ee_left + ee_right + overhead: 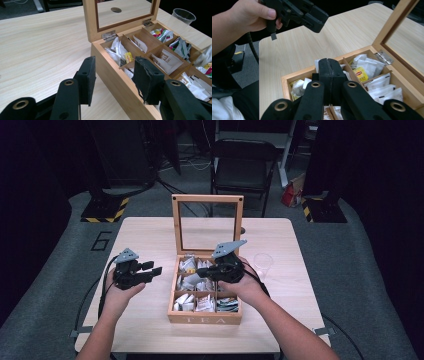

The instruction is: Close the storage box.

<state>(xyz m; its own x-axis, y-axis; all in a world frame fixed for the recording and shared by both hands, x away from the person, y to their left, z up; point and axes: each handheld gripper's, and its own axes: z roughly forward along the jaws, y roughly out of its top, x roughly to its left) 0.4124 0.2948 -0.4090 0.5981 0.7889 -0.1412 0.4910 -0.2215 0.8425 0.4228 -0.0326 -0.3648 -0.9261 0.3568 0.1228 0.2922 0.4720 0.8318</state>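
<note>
Fingers of right gripper (331, 72) closed over tea box (287, 83).

The right gripper (331, 65) hides the tea box's (287, 81) middle compartments; print on the sachets (360, 73) is unreadable.

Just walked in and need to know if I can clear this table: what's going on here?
A person is working over an open wooden tea box, its glass lid upright and its compartments full of tea bags. The right gripper hangs over the box with its fingers shut, nothing visibly between them. The left gripper is held beside the box, open and empty. A clear plastic cup stands to the box's right.
</note>
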